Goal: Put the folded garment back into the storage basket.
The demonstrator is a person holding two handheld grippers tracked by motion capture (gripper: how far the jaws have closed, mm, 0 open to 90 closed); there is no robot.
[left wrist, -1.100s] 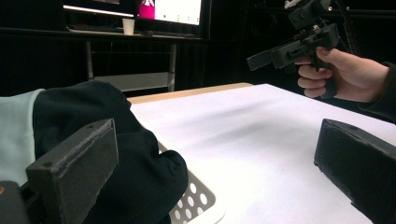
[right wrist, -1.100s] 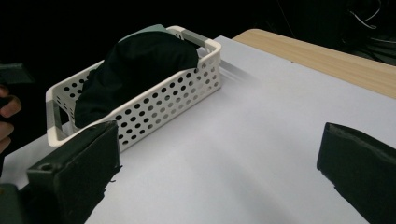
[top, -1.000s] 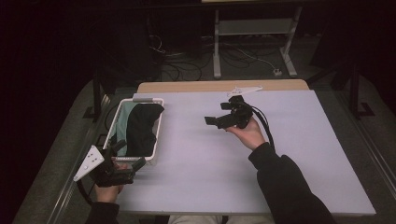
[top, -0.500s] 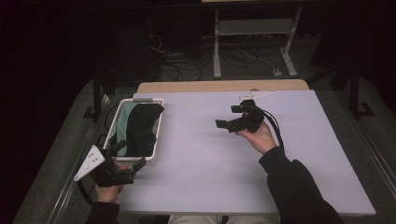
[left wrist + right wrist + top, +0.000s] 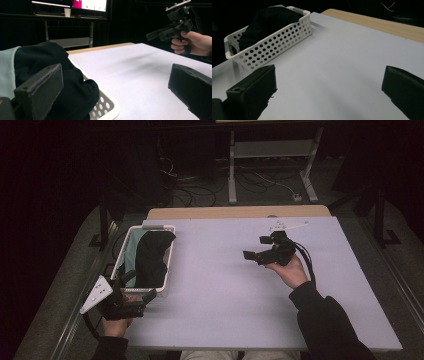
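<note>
A white perforated basket (image 5: 169, 251) stands at the table's left edge, holding a black cloth (image 5: 150, 255) and a light teal cloth (image 5: 127, 255). My left gripper (image 5: 139, 286) sits at the basket's near end, open, with nothing between its jaws. In the left gripper view the basket's rim (image 5: 106, 106) and the black cloth (image 5: 67, 75) lie just ahead of the left gripper (image 5: 115, 95). My right gripper (image 5: 255, 248) is held open above the table's right half, pointing left. The right gripper view has the basket (image 5: 274, 42) far off beyond the open right gripper (image 5: 327, 92).
The white table (image 5: 215, 290) has a wooden strip (image 5: 240, 212) along its far edge. Behind it stand a metal frame (image 5: 272, 150) and floor cables (image 5: 260, 180). A monitor and a cup (image 5: 67, 12) sit on a far desk.
The right gripper has moved to the right across the table, away from the basket, still open. The left gripper has stayed in place.
</note>
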